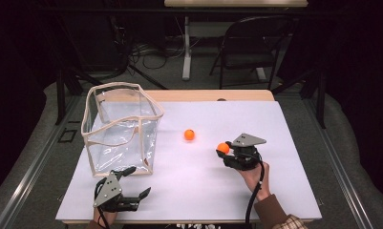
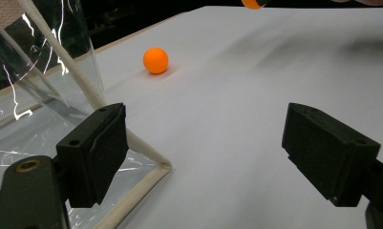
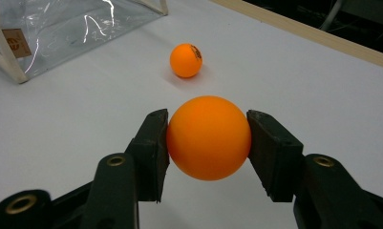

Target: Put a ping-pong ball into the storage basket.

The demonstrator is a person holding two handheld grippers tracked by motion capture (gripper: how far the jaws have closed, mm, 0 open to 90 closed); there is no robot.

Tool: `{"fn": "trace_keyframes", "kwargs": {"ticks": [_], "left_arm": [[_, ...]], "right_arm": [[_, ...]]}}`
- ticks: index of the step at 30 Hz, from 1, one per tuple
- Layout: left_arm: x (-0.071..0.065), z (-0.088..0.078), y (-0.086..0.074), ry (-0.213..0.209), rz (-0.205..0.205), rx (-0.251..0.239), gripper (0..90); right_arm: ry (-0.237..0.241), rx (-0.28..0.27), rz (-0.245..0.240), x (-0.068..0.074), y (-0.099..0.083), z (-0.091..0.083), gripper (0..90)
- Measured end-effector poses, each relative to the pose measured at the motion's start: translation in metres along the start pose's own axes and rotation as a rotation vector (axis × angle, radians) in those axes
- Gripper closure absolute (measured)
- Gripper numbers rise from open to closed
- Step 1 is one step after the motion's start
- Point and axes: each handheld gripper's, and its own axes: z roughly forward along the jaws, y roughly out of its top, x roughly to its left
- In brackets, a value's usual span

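Note:
An orange ball (image 3: 209, 137) sits clamped between the two black jaws of my right gripper (image 1: 223, 150), which is shut on it just above the white table top, right of centre. A second orange ball (image 1: 189, 135) lies loose on the sheet near the middle; it also appears ahead in the right gripper view (image 3: 186, 60) and in the left gripper view (image 2: 155, 60). My left gripper (image 1: 137, 182) rests near the front left edge, jaws wide open and empty, just in front of the clear bag's corner. The clear plastic bag (image 1: 120, 126) with beige trim stands upright at the left.
The white sheet (image 1: 275, 124) covers most of the wooden table, whose bare strip shows at the far edge. A folding chair (image 1: 251, 47) and a table leg with cables stand on the floor beyond. The bag's bottom corner (image 2: 153, 162) lies close to my left jaw.

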Motion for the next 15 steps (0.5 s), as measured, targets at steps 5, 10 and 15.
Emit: {"fn": "trace_keyframes", "kwargs": {"ticks": [5, 10, 15], "left_arm": [[0.0000, 0.0000, 0.0001, -0.001, 0.001, 0.000, 15.9], [0.0000, 0.0000, 0.0000, -0.001, 0.001, -0.001, 15.9], [0.0000, 0.0001, 0.0001, -0.001, 0.001, -0.001, 15.9]], "right_arm": [[0.012, -0.004, -0.002, 0.0027, 0.0032, 0.0031, 51.0], [0.025, -0.011, -0.012, 0.0069, 0.0079, 0.0068, 50.9], [0.036, -0.012, -0.015, 0.0099, 0.0105, 0.0098, 51.0]]}}
